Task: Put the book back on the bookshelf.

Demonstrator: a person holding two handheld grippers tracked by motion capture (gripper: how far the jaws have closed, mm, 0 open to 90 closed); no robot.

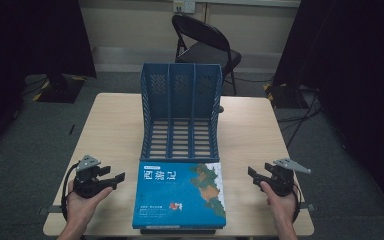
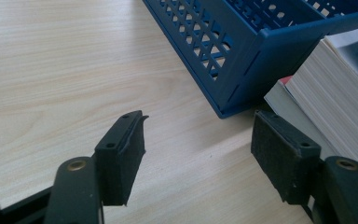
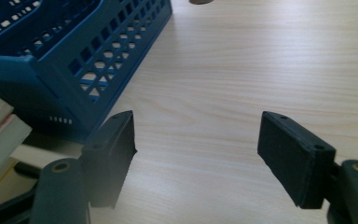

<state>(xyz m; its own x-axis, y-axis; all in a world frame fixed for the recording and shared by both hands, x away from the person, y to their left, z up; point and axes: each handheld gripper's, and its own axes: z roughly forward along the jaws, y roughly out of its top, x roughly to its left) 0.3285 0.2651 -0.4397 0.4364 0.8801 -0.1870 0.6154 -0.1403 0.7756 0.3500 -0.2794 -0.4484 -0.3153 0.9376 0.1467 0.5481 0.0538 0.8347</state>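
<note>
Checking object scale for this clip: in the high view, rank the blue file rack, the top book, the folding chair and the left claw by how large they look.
1. Blue file rack, largest.
2. Top book; lying nearer the camera, so the gap is unsure.
3. Folding chair; farther off and partly hidden behind the rack, so it may really be bigger.
4. Left claw, smallest.

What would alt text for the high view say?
A blue book lies flat before a blue three-slot file rack on a wooden table. The left gripper and right gripper, jaws open, flank it.
</note>
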